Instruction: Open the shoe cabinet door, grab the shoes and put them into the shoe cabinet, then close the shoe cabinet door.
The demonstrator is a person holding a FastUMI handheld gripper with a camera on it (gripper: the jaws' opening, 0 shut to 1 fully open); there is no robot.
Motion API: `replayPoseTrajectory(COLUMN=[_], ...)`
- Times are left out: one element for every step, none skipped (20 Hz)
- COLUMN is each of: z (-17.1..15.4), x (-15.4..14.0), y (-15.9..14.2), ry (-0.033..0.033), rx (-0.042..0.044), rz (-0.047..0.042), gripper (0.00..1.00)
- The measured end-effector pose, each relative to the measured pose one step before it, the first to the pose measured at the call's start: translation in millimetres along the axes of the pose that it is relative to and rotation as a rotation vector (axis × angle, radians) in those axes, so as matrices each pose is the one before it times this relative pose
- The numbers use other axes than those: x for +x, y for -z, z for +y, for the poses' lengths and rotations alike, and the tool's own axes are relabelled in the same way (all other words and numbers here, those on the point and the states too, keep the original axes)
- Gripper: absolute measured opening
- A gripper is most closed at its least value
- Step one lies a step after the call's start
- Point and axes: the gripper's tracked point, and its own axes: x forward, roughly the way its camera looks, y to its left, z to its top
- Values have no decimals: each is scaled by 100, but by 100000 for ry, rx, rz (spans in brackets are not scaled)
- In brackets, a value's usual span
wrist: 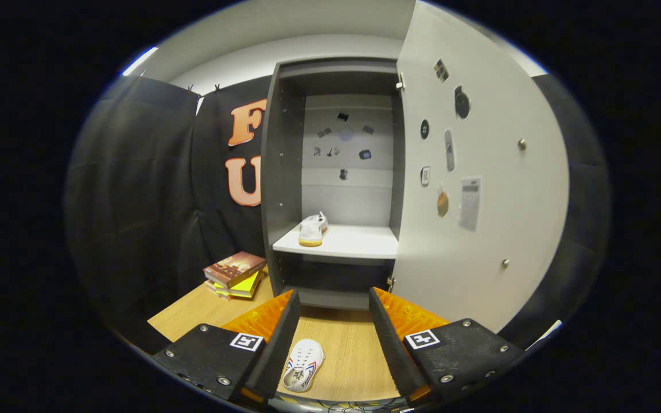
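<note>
The shoe cabinet stood upright beyond the tongs, a tall dark-sided case with a pale back panel that carried several small stickers. Its door was swung wide open on the right, hinged at the cabinet's right edge, its pale inner face turned toward the camera and dotted with stickers, a paper label and a few small metal studs. Inside, a light shelf crossed the cabinet at about mid-height, with a dark open compartment beneath it.

The wooden desk ran from under the tongs up to the foot of the cabinet. On its far left part, just beside the cabinet's left wall, lay a small stack of books, the topmost with a brownish cover and a yellow one below.

One white shoe with a tan sole sat on the left part of the shelf, its heel toward the camera. A second white shoe, marked with red and blue stripes, lay on the desk between the fingers, close to the left one and apart from the right.

The tongs were released, fingers spread wide, gripping nothing.
</note>
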Motion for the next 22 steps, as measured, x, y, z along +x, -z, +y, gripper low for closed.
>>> replayPoseTrajectory(z=[265,280,68,163,-71,190,367,480,421,271,307,242,166,214,148,140,64,249,199,215,249,347], x=[738,1127,935,938,914,821,715,673,700,655,879,729,702,618,691,605,549,509,504,574,496,474], y=[1320,1415,1484,1486,1659,1593,1726,1652,1775,1220,1152,1181,1126,1056,980,913,855,936,893,683,572,540], ry=[-1215,-439,17,239,1197,498,-343,-994,-1044,-809,-520,-491,-439,-553,-383,-519,-208,-537,-387,-252,-752,-789], rx=[840,298,-430,-624,-1385,-920,-801,23,50,232,236,307,505,481,728,21,38,-74,337,471,835,305], rz=[3407,3021,3136,2893,3195,2950,3423,3785,4343,2878,2516,2511,2582,2894,2297,2280,1777,2537,2193,1952,1356,1651], gripper=[76,76,76,76,76,76,76,76,76,76,76,76,76,76,76,76,76,76,76,76,76,76])
